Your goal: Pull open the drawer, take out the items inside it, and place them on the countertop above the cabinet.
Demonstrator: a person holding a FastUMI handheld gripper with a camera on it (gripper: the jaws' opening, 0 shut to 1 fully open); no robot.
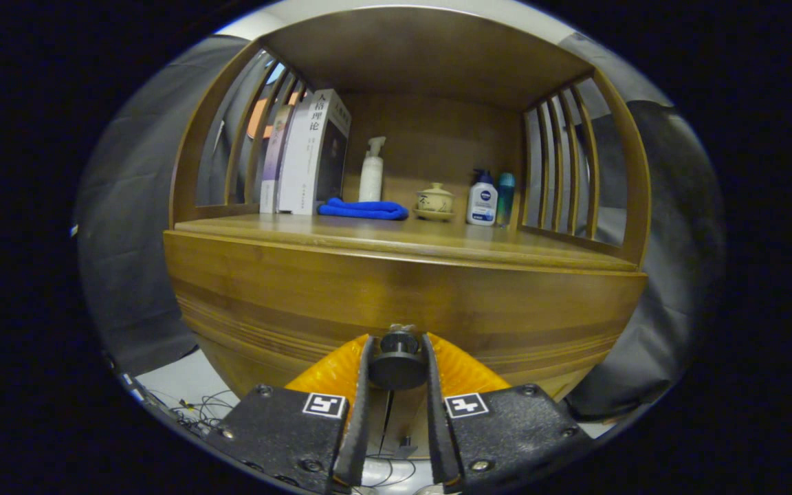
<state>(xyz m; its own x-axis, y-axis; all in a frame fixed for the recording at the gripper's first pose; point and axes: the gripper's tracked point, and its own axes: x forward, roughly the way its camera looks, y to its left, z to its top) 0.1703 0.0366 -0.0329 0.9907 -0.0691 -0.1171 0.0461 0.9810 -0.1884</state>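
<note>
Wooden boards make up the cabinet (403,295), whose countertop (396,237) is roofed by a shelf and fenced at both sides by slatted rails. Dark cloth is hung around it as the booth's wall, and a pale floor with loose cables is seen below. Upright books (310,155) are stood at the back left of the countertop, with a white spray bottle (372,170), a folded blue cloth (363,209), a small lidded pot (434,201), a white bottle (482,199) and a teal bottle (505,198) set alongside. The drawer (410,313) is shut, so its contents are hidden. Its dark round knob (397,364) is clamped, as it seems, between the fingers of the gripper (397,357).
</note>
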